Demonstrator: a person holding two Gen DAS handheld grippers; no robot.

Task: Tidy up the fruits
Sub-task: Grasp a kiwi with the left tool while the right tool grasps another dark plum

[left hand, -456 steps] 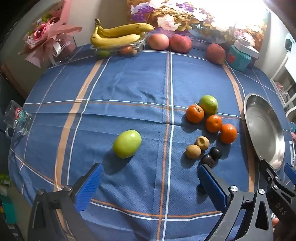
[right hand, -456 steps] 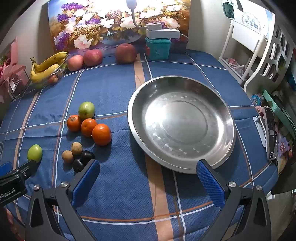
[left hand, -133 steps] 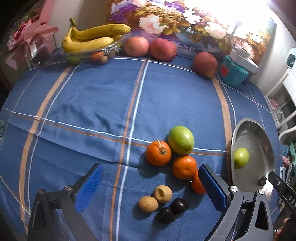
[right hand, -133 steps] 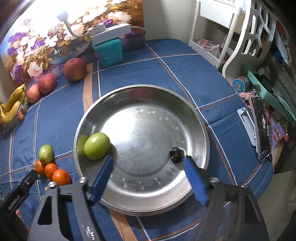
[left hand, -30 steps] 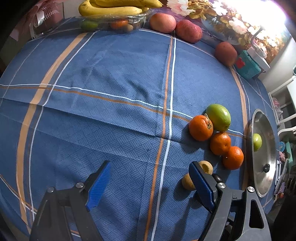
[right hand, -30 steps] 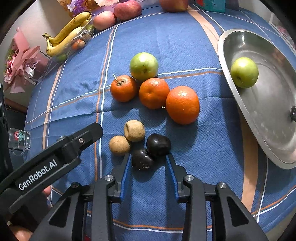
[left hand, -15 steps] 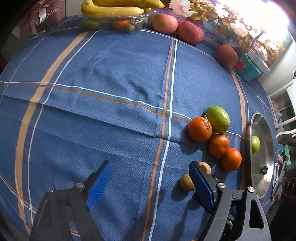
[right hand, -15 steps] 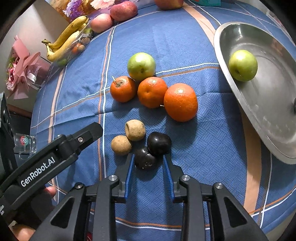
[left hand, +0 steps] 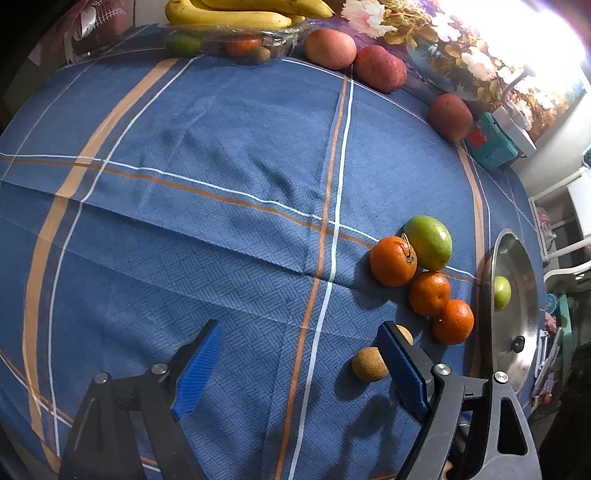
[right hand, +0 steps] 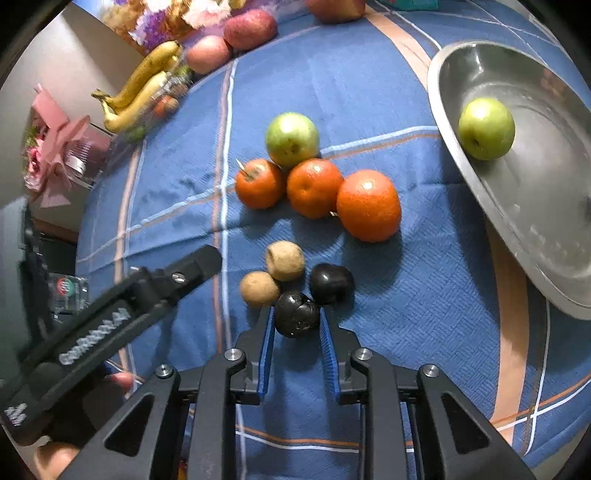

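Observation:
My right gripper (right hand: 297, 315) is shut on a dark plum (right hand: 296, 313), just off the blue tablecloth. A second dark plum (right hand: 331, 283) and two brown kiwis (right hand: 285, 260) (right hand: 259, 288) lie right beside it. Three oranges (right hand: 368, 205) and a green apple (right hand: 292, 139) sit behind them. The steel bowl (right hand: 528, 221) at the right holds a green apple (right hand: 486, 128). My left gripper (left hand: 295, 362) is open and empty above the cloth, left of a kiwi (left hand: 369, 363); its arm (right hand: 110, 314) shows in the right wrist view.
Bananas (left hand: 236, 14) on a clear tray, red apples (left hand: 380, 68) and a teal box (left hand: 493, 142) line the table's far edge. A pink bouquet (right hand: 55, 144) and a glass mug (right hand: 68, 291) stand at the left edge. The bowl (left hand: 517, 295) also holds a dark plum (left hand: 518, 342).
My right gripper has closed its fingers onto the nearer dark plum and lifted it slightly. My left gripper has stayed open and drifted a little.

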